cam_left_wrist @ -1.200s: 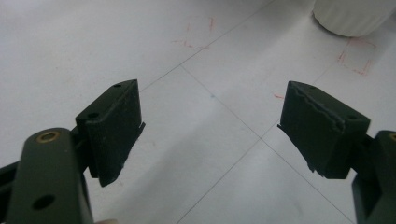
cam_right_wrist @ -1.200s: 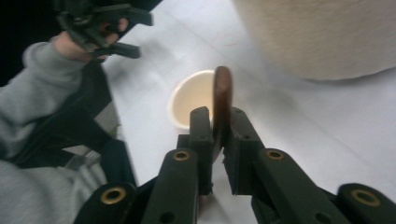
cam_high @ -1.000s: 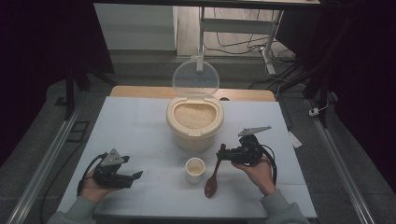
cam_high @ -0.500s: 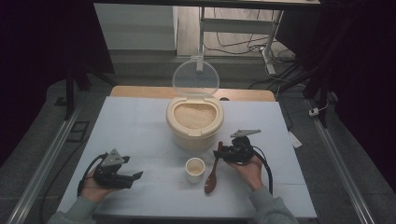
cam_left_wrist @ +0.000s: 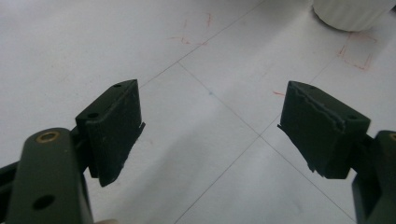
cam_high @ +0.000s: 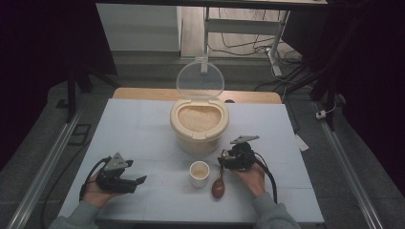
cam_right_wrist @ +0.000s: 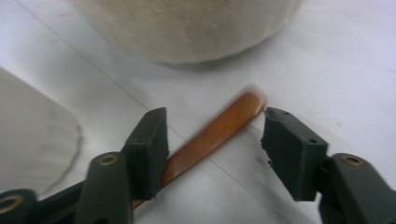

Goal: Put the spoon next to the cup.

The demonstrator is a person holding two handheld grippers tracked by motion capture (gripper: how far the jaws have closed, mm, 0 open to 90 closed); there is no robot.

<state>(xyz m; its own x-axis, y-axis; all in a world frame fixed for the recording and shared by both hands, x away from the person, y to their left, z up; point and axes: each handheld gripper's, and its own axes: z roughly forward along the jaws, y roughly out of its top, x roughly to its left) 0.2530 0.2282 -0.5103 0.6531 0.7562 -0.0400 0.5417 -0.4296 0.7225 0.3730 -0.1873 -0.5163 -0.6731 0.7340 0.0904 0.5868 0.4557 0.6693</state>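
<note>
Straddling the brown wooden spoon's handle [cam_right_wrist: 212,136] with the right hand-held gripper [cam_right_wrist: 212,151] wide open; left hand-held gripper [cam_left_wrist: 210,133] gaping, empty, over the white worktop [cam_left_wrist: 93,42].

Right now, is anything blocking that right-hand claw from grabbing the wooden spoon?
Nothing visible. The right gripper is open, its jaws either side of the wooden spoon's handle, with only bare table around it.

Both hands wear grey sleeves, and the left gripper [cam_high: 141,180] and right gripper [cam_high: 222,158] are black, each topped by a grey three-cornered plate, trailing a black cable, with brass-coloured rivets at blocky dark jaws.
</note>
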